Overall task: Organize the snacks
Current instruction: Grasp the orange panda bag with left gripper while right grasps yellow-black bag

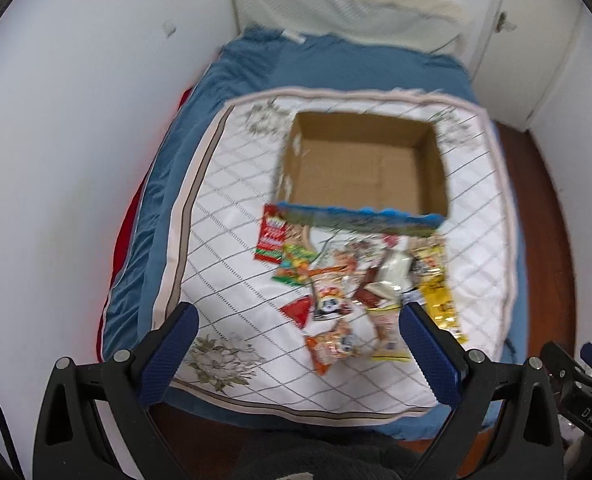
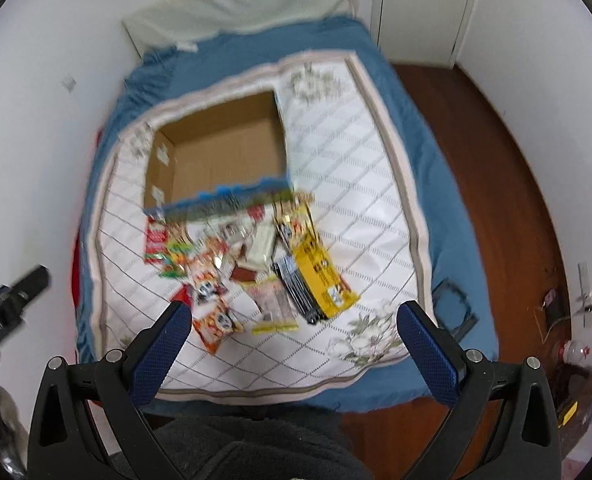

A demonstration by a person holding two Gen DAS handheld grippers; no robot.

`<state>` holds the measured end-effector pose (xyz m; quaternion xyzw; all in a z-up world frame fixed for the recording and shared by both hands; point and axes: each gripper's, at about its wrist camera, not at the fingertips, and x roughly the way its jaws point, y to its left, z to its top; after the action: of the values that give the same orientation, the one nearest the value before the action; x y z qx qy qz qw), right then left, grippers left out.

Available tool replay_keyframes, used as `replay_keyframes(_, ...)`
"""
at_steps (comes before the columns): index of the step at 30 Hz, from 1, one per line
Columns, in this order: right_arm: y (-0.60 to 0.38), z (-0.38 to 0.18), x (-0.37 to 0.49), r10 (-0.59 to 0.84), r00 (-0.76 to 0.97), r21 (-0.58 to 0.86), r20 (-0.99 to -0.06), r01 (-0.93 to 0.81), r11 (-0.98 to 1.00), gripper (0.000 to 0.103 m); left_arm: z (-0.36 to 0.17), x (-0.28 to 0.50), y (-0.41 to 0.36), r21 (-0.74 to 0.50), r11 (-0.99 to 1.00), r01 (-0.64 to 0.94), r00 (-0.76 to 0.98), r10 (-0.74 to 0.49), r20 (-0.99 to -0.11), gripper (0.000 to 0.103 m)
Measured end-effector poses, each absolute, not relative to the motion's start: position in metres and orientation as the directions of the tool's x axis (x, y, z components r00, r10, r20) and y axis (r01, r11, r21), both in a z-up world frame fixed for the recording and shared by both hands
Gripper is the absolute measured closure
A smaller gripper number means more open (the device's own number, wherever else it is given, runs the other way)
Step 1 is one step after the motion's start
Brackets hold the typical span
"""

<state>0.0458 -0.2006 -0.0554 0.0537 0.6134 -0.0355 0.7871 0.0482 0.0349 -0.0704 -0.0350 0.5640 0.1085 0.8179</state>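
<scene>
a bed [image 1: 319, 64] is seen from above, covered by a blue sheet and a white quilted mat [image 1: 224, 248] with a grid pattern and flower prints. on the mat an open cardboard box [image 1: 359, 168] is set, its inside bare brown card; in the left wrist view it lies toward 12 o'clock of the mat's middle, in the right wrist view [image 2: 220, 152] toward 11 o'clock.

the snacks [image 1: 355, 280] are spread in a loose pile on the mat, just beside the box's near wall, toward 6 o'clock of the box. a red packet [image 1: 270, 238] is found at the pile's 9 o'clock edge, a long yellow packet [image 1: 439, 292] at its 3 o'clock edge, and an orange packet [image 1: 331, 346] at its 6 o'clock end, nearest the grippers. the prints on the packets are blurred and cannot be read.

the left gripper [image 1: 296, 344] is held above the near end of the mat with its blue-padded fingers spread wide and nothing between them. the right gripper [image 2: 292, 340] is likewise released, its fingers wide apart above the mat's near edge, with nothing grasped. neither is touching the snacks.

a wooden floor [image 2: 495, 168] is seen at 3 o'clock of the bed, and white walls at 9 o'clock.
</scene>
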Motion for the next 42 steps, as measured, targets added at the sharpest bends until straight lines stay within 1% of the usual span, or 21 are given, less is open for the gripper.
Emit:
replay_keyframes(3,-0.206,-0.107,0.063,-0.017,0.191,0.008,-0.981,0.129,0.992,0.000,-0.117,0.065,0.044,0.106,0.968,-0.228,0.266,0.167,-0.949,0.000)
replay_keyframes(7,-0.217,-0.186,0.089,-0.058,0.103,-0.042,-0.993,0.144,0.989,0.000,-0.179,0.084,0.046,0.108,0.968,-0.226,0.150,0.144,-0.978,0.000)
replay_keyframes(10,-0.225,-0.246,0.109,-0.076,0.034,-0.070,-0.997,0.141,0.987,0.000,-0.235,0.096,0.039,0.099,0.978,-0.186,0.040,0.108,-0.993,0.000)
replay_keyframes(12,-0.226,-0.280,0.119,-0.080,-0.009,-0.080,-0.997,0.124,0.989,0.000,-0.264,0.100,0.032,0.108,0.982,-0.152,0.005,0.110,-0.994,0.000)
replay_keyframes(13,-0.225,-0.297,0.123,-0.086,-0.029,-0.089,-0.996,0.112,0.990,0.000,-0.285,0.103,0.024,0.096,0.991,-0.097,-0.021,0.094,-0.995,0.000)
replay_keyframes(15,-0.222,-0.328,0.130,-0.087,-0.065,-0.092,-0.994,0.073,0.993,0.000,-0.312,0.107,0.011,0.102,0.995,-0.014,-0.050,0.101,-0.994,0.000)
replay_keyframes(17,-0.220,-0.351,0.132,-0.087,-0.105,-0.092,-0.991,0.040,0.995,0.000,-0.339,0.107,-0.007,0.093,0.990,0.109,-0.079,0.102,-0.992,0.000)
replay_keyframes(21,-0.212,-0.386,0.128,-0.086,-0.180,-0.083,-0.980,-0.024,0.996,0.000,-0.374,0.094,-0.033,0.061,0.947,0.316,-0.137,0.109,-0.985,0.000)
replay_keyframes(24,-0.211,-0.405,0.125,-0.097,-0.214,-0.086,-0.972,-0.062,0.994,0.000,-0.397,0.079,-0.049,0.054,0.901,0.430,-0.170,0.139,-0.975,0.000)
replay_keyframes(27,-0.212,-0.421,0.124,-0.090,-0.235,-0.075,-0.968,-0.073,0.995,0.000,-0.422,0.070,-0.056,0.095,0.868,0.487,-0.185,0.208,-0.960,0.000)
replay_keyframes(29,-0.214,-0.429,0.125,-0.087,-0.247,-0.070,-0.965,-0.075,0.995,0.000,-0.435,0.071,-0.053,0.129,0.871,0.474,-0.189,0.244,-0.951,0.000)
replay_keyframes(30,-0.214,-0.433,0.126,-0.087,-0.252,-0.069,-0.964,-0.077,0.995,0.000,-0.438,0.075,-0.049,0.113,0.883,0.455,-0.222,0.235,-0.946,0.000)
replay_keyframes(36,-0.211,-0.458,0.130,-0.103,-0.278,-0.075,-0.955,-0.109,0.991,0.000,-0.435,0.112,-0.009,0.147,0.969,0.198,-0.219,0.190,-0.957,0.000)
replay_keyframes(38,-0.209,-0.465,0.128,-0.121,-0.288,-0.090,-0.950,-0.118,0.989,0.000,-0.437,0.121,0.006,0.124,0.986,0.112,-0.241,0.148,-0.959,0.000)
replay_keyframes(42,-0.212,-0.484,0.118,-0.147,-0.291,-0.117,-0.945,-0.118,0.986,0.000,-0.440,0.127,0.026,0.085,0.996,0.036,-0.280,0.092,-0.956,0.000)
